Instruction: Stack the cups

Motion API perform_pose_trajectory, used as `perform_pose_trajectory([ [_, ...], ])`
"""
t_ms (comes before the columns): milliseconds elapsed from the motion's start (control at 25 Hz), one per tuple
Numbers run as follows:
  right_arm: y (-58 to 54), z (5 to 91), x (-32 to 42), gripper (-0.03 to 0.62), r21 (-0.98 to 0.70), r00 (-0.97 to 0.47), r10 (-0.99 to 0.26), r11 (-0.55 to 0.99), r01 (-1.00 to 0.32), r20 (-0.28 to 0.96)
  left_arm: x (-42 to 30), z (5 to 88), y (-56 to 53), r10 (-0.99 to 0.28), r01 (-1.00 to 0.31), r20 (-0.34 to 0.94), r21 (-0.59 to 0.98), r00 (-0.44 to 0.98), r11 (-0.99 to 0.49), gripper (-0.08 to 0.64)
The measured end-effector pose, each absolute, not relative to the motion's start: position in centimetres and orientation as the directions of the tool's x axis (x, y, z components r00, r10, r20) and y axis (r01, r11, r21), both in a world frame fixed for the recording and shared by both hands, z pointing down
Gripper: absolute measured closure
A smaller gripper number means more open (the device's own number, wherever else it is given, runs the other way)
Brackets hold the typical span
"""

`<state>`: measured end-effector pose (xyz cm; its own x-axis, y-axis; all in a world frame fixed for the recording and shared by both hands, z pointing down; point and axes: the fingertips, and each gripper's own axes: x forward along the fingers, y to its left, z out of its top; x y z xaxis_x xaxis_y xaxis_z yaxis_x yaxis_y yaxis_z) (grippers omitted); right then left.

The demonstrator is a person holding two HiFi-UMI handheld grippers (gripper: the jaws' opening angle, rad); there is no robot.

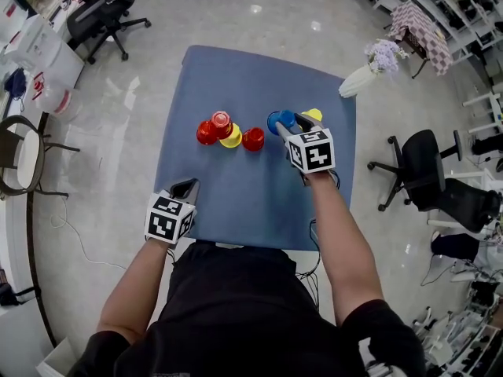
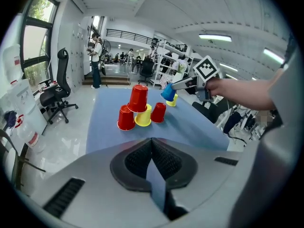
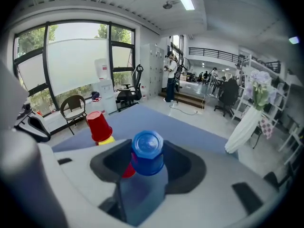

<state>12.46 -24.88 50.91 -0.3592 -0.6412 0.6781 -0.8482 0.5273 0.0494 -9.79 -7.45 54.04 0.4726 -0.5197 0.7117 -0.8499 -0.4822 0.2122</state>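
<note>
- Right hand-held gripper (image 1: 284, 129): jaws set wide and clamped on the blue cup (image 3: 147, 155). The cup is upside down, tilted, and held clear of the tabletop (image 1: 236, 206).
- In the head view the blue cup sits at 3 o'clock from the cup cluster. A lone yellow cup (image 1: 313, 115) stands just beside it at its 1 o'clock.
- The cluster is near the tabletop centre, with all cups upside down. From 9 to 3 o'clock the row runs left red cup (image 1: 206, 134), middle yellow cup (image 1: 233, 139), right red cup (image 1: 253, 140).
- The top red cup (image 2: 138, 99) rests on the left red cup and the middle yellow cup.
- Left hand-held gripper (image 2: 152, 148): jaws pressed together with nothing between them. It sits at 7 o'clock from the cluster, well apart, by the near edge.
</note>
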Motion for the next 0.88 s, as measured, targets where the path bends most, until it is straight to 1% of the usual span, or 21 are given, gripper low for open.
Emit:
perform_pose_trajectory([
  [400, -21.8, 50.1, 7.2, 0.382, 0.052, -0.408, -0.586, 0.612, -0.789, 0.7, -10.6, 53.1, -6.9, -0.525, -0.832, 0.688, 0.214, 0.5, -0.512, 0.555],
  [680, -21.9, 51.0, 3.9, 0.382, 0.061, -0.407, -0.541, 0.652, -0.756, 0.736, -12.4, 53.3, -6.2, -0.529, -0.84, 0.693, 0.211, 0.489, -0.5, 0.555],
  [880, -22.2, 51.6, 2.8, 0.382, 0.063, -0.399, -0.524, 0.66, -0.749, 0.752, -13.0, 53.2, -6.3, -0.538, -0.844, 0.689, 0.214, 0.487, -0.491, 0.555],
])
